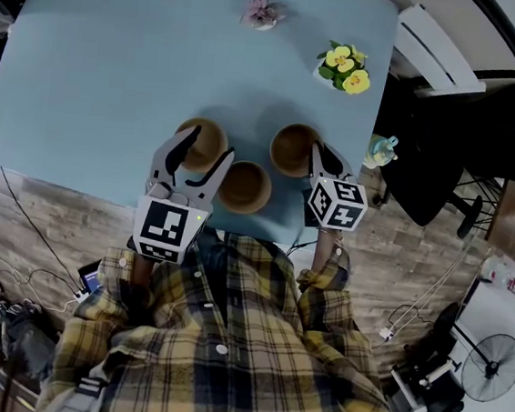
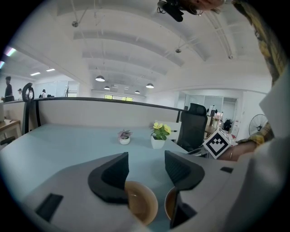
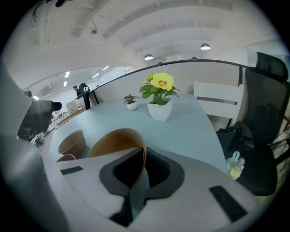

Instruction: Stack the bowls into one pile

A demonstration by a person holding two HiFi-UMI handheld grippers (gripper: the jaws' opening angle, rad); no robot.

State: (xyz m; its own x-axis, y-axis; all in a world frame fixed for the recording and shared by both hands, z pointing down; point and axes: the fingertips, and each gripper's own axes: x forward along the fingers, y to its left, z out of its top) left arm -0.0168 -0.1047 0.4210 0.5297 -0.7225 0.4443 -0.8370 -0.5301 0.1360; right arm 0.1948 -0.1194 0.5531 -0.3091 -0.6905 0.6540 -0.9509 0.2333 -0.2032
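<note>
Three brown bowls sit in a loose cluster at the lower centre of the head view on the light blue table (image 1: 98, 65), none stacked yet. Right gripper (image 1: 320, 159) has its jaws pinched tight on the near rim of the right bowl (image 1: 293, 149), one pad inside and one outside; in the right gripper view that bowl (image 3: 115, 141) looks tilted, can't tell if it is off the table. Left gripper (image 1: 209, 145) has its jaws spread wide with nothing between the pads, held over the left bowl (image 1: 204, 142), with the middle bowl (image 1: 244, 186) just to the right of it. The left gripper view shows both those bowls low in frame under the open jaws. Yellow flower pot (image 1: 343, 68) upper right, small pink plant (image 1: 261, 13) top centre, both well apart from the bowls. Plaid shirt (image 1: 224, 352) fills the bottom.
</note>
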